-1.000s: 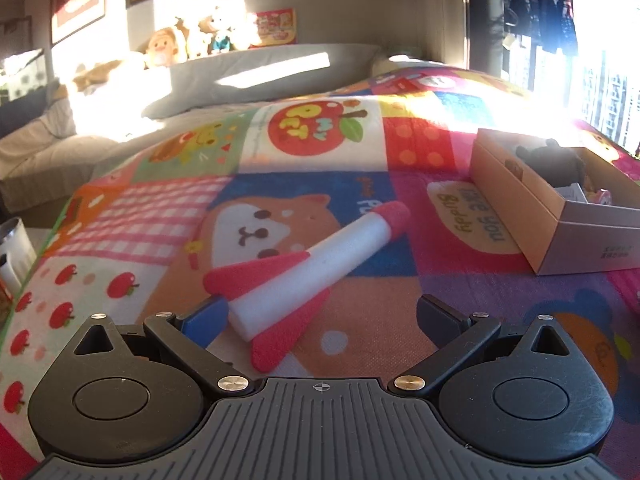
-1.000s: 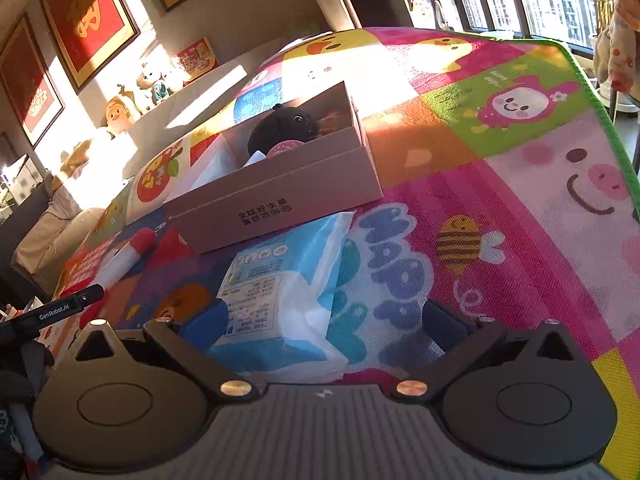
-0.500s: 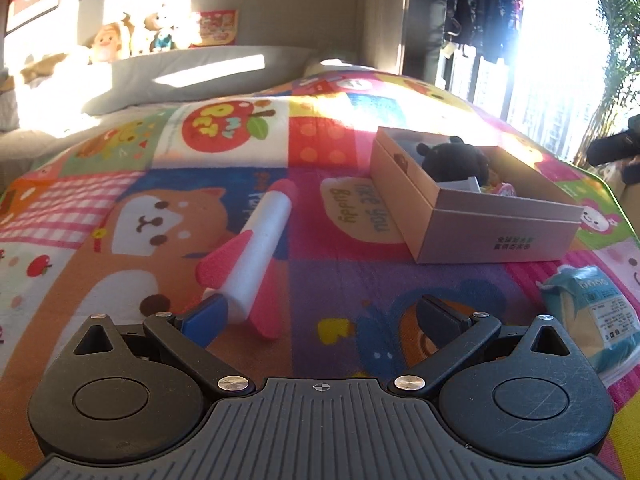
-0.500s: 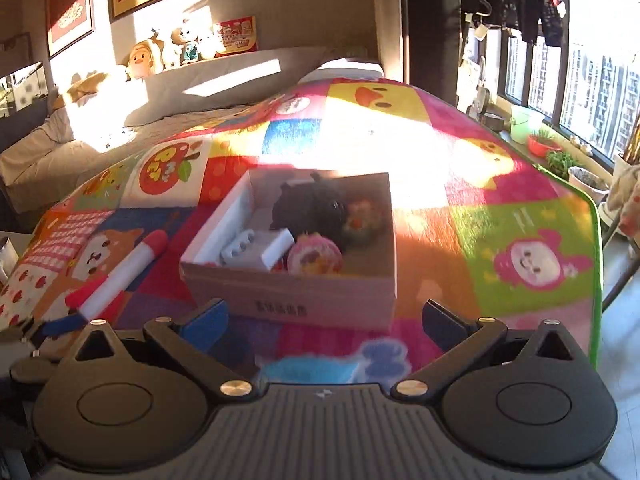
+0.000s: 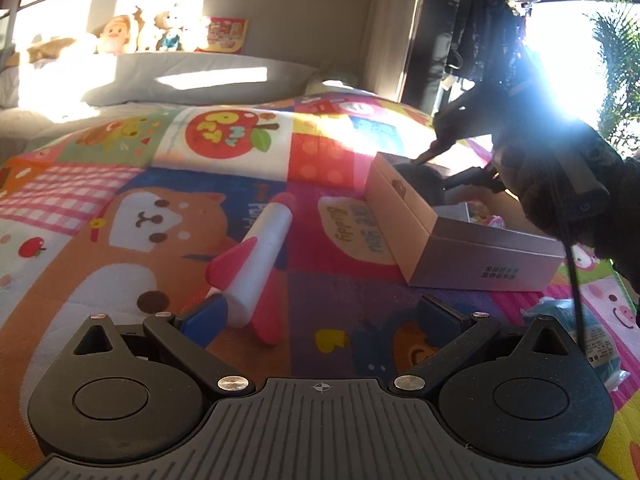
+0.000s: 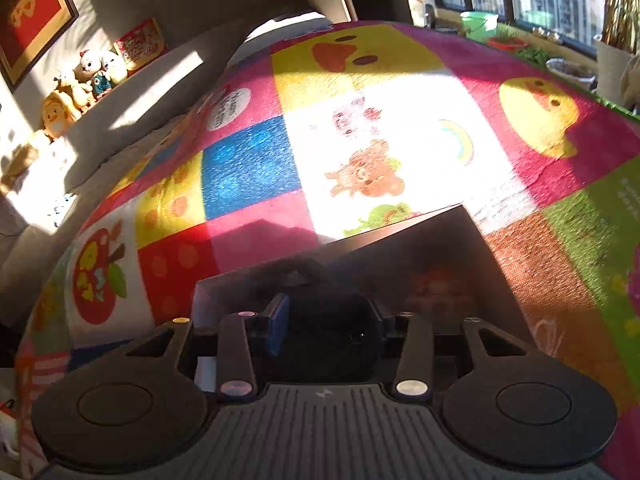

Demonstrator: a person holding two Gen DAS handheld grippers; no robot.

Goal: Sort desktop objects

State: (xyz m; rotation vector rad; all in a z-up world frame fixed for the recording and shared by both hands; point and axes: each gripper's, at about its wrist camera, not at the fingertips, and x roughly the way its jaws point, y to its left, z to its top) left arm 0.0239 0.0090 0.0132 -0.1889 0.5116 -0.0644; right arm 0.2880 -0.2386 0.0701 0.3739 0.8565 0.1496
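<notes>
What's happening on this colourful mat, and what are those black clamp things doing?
A person is tidying toys with a handheld gripper in each hand. The right gripper is down inside the cardboard box, its jaws closing around a dark plush toy there. The left gripper is open, with nothing gripped, just in front of a white and red foam rocket lying on the play mat. A blue and white packet lies on the mat near the box.
</notes>
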